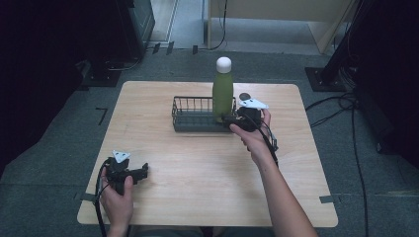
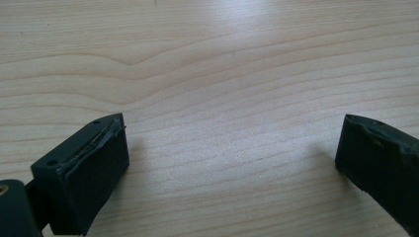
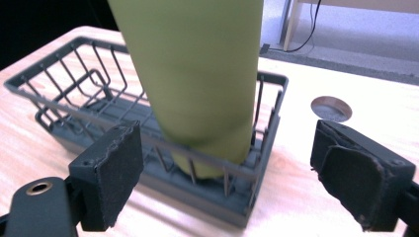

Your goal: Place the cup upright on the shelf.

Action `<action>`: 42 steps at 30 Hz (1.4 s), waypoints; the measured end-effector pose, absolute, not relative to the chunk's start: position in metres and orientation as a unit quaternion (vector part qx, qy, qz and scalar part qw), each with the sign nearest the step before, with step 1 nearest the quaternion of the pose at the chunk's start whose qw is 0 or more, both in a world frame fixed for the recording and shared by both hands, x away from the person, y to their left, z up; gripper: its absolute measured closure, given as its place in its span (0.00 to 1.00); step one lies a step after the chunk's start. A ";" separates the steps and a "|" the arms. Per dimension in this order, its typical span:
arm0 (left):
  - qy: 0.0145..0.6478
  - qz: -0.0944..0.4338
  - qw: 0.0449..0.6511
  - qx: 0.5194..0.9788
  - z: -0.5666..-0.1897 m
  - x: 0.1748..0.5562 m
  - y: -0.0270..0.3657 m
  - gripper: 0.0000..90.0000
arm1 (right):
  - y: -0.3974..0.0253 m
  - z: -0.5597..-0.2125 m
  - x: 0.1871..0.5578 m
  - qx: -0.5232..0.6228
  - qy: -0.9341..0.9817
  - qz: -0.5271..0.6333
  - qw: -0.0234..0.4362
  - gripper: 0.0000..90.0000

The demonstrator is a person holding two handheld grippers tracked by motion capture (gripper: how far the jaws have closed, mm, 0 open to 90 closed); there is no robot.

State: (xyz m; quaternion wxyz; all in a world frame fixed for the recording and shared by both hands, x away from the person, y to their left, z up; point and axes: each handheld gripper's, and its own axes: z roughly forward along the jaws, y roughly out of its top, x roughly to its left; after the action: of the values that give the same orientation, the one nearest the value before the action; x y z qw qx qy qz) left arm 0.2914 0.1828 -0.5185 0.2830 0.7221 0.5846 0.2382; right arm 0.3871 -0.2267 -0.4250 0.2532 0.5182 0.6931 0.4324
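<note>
A green bottle [image 1: 223, 94] with a white cap [image 1: 224, 64] stands upright in the right end of a dark wire basket [image 1: 195, 114] at the table's middle back. In the right gripper view the bottle's green body [image 3: 197, 69] rises from the basket [image 3: 69, 74] just ahead of the jaws. My right gripper [image 1: 236, 121] is open at the basket's right front corner, jaws apart with nothing between them [image 3: 225, 177]. My left gripper [image 1: 138, 174] rests open near the table's front left, over bare wood [image 2: 232, 158].
The wooden table [image 1: 197, 177] has a small round hole or disc [image 1: 244, 96] behind the basket, also seen as a metal-rimmed circle [image 3: 331, 107]. Dark equipment and cables stand on the floor around the table. A wooden cabinet stands at the back.
</note>
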 end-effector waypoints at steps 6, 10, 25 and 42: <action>0.584 0.238 0.283 0.722 -0.518 0.291 0.183 0.01 | -0.233 -0.430 0.375 0.522 0.695 0.430 0.244 0.11; 0.584 0.238 0.283 0.722 -0.519 0.291 0.183 0.01 | -0.241 -0.436 0.365 0.524 0.698 0.422 0.245 0.08; 0.584 0.238 0.283 0.722 -0.518 0.291 0.183 0.01 | -0.277 -0.459 0.336 0.551 0.691 0.398 0.246 0.05; 0.584 0.238 0.283 0.722 -0.518 0.291 0.183 0.01 | -0.325 -0.488 0.302 0.591 0.669 0.375 0.251 0.05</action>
State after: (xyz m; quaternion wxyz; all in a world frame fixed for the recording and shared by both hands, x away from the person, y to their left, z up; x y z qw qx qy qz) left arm 0.2914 0.1828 -0.5184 0.2827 0.7225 0.5843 0.2383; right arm 0.3017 -0.3248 -0.4877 0.2506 0.5905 0.6694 0.3748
